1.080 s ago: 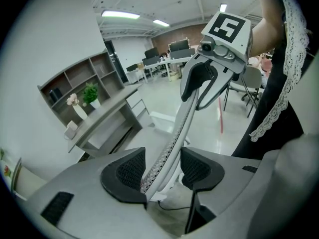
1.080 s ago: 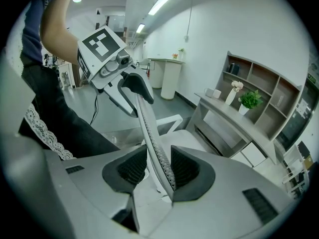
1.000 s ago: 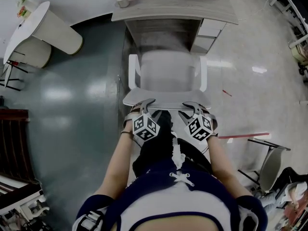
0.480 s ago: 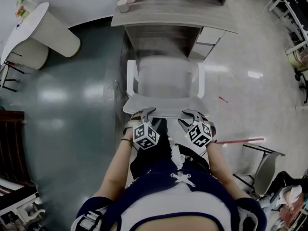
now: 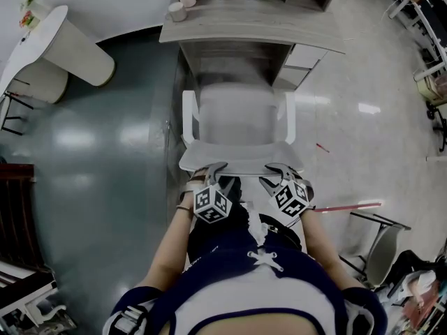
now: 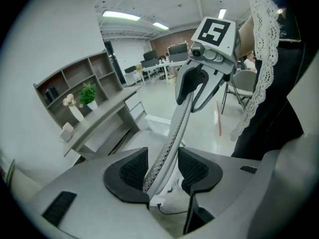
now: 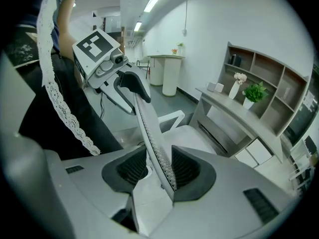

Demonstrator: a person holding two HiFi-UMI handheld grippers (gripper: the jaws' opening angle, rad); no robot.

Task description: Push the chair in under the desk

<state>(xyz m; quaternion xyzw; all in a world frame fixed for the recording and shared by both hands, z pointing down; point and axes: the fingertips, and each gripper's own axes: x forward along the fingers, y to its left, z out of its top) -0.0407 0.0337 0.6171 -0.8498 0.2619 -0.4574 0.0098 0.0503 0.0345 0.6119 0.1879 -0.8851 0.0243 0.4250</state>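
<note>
Backrest [image 5: 241, 160] of the chair [image 5: 241, 117] runs through the left claw [image 5: 209, 169] at its 9 o'clock end and the right claw [image 5: 281, 169] at 3 o'clock, so a shove toward 12 o'clock should go straight. Both stand apart round that edge, unclamped, the left having just been closing. One chair, close before one bench [image 5: 237, 26]; two claws.
</note>
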